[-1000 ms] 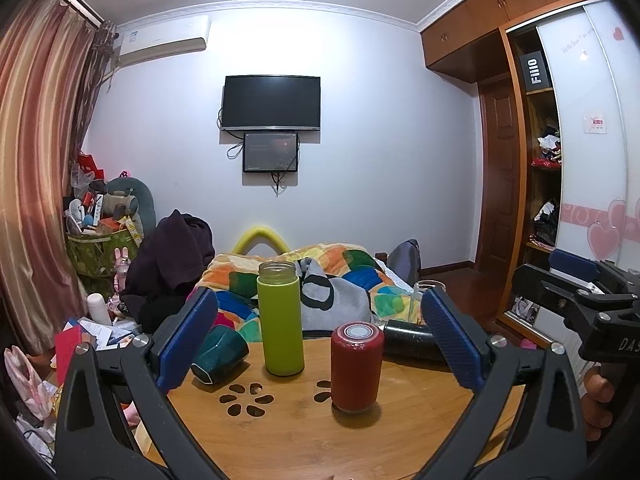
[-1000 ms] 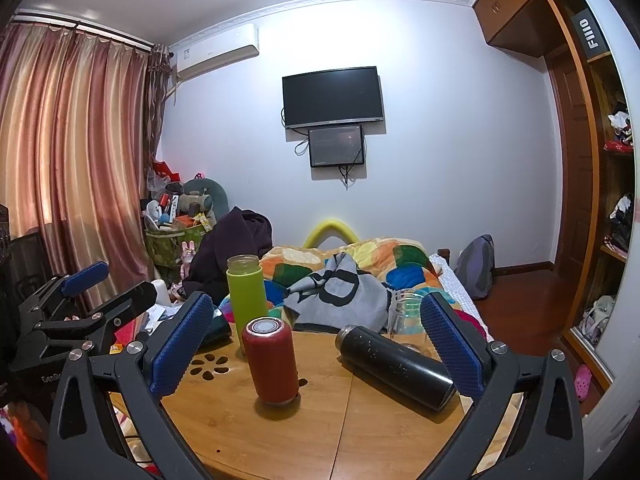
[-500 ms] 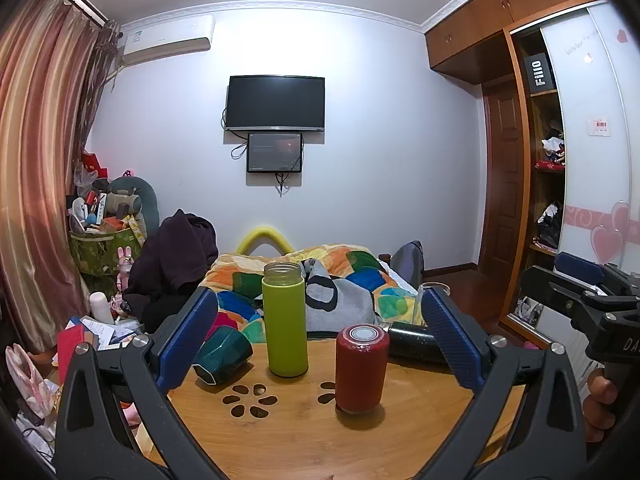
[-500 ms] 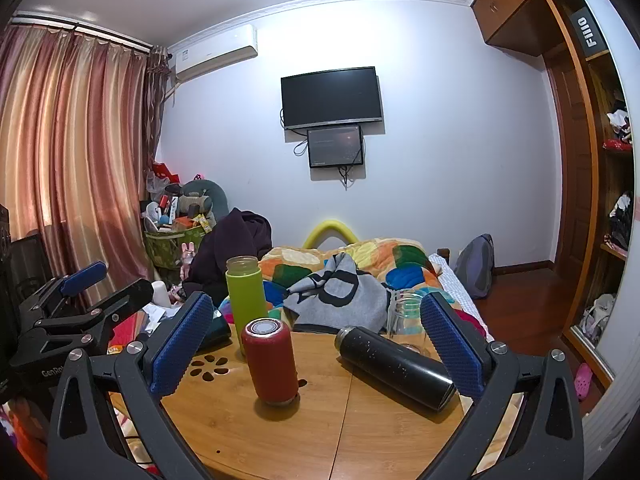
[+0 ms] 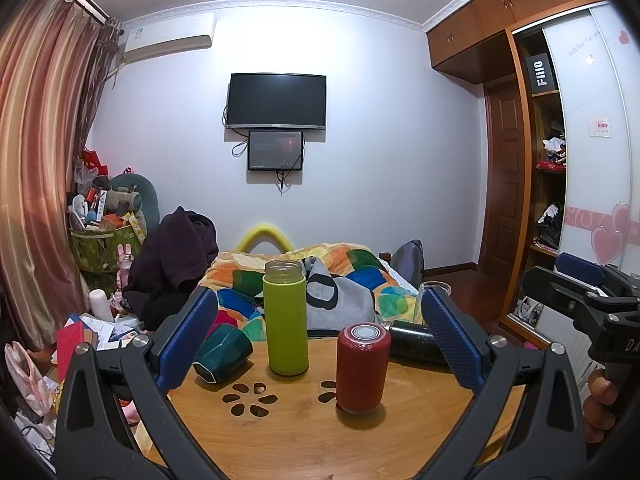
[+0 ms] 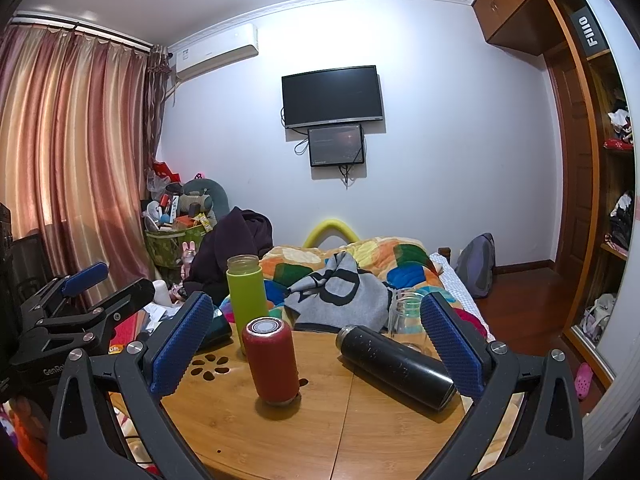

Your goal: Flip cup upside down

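A red cup stands upside down on the round wooden table, base up; it also shows in the right wrist view. A green bottle stands upright behind it, open at the top. A dark green cup lies on its side at the left. A black flask lies on its side at the right, with a clear glass behind it. My left gripper and right gripper are both open and empty, held back from the table.
A bed with a colourful quilt and a grey garment lies beyond the table. Clutter and a basket stand at the left by the curtain. A wardrobe is at the right. The right gripper shows in the left wrist view.
Both views have shifted slightly, the left one drifting a little to the right and down. Nothing on the table has moved and both grippers have stayed open.
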`<state>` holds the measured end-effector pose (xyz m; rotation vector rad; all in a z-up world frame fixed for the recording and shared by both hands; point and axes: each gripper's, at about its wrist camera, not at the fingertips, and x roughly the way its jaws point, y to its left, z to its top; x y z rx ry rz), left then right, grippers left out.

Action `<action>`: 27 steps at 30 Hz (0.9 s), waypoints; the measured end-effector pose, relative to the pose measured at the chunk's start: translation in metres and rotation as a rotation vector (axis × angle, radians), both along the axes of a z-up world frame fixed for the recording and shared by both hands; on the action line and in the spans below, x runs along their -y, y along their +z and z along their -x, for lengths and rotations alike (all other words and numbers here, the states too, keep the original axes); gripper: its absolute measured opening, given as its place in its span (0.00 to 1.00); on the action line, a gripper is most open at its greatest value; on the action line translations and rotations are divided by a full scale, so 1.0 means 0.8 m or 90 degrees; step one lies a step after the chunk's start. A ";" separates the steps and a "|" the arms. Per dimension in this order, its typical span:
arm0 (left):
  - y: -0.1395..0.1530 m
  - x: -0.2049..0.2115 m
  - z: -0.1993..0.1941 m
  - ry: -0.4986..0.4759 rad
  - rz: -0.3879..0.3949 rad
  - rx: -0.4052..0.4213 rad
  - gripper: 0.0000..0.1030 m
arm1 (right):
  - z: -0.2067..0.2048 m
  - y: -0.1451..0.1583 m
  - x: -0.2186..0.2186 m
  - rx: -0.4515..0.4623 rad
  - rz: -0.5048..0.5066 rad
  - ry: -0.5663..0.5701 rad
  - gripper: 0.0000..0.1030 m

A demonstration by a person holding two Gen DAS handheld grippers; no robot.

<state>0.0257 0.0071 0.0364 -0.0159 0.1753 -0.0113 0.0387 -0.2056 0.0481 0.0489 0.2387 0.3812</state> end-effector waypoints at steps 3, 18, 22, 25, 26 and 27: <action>0.000 0.000 0.000 0.000 0.000 -0.001 1.00 | 0.000 0.000 0.001 -0.001 -0.002 0.001 1.00; -0.004 0.001 -0.001 -0.005 0.001 -0.003 1.00 | 0.001 -0.001 -0.003 0.000 0.000 0.003 1.00; -0.004 0.000 -0.002 -0.005 0.001 -0.003 1.00 | 0.001 -0.001 -0.003 0.000 0.000 0.003 1.00; -0.004 0.000 -0.002 -0.005 0.000 -0.004 1.00 | 0.001 -0.001 -0.006 -0.001 -0.001 0.005 1.00; -0.004 0.001 -0.002 -0.005 0.000 -0.004 1.00 | 0.001 -0.001 -0.007 -0.001 0.000 0.005 1.00; -0.004 0.000 -0.002 -0.004 0.001 -0.004 1.00 | 0.001 -0.001 -0.006 -0.001 -0.001 0.005 1.00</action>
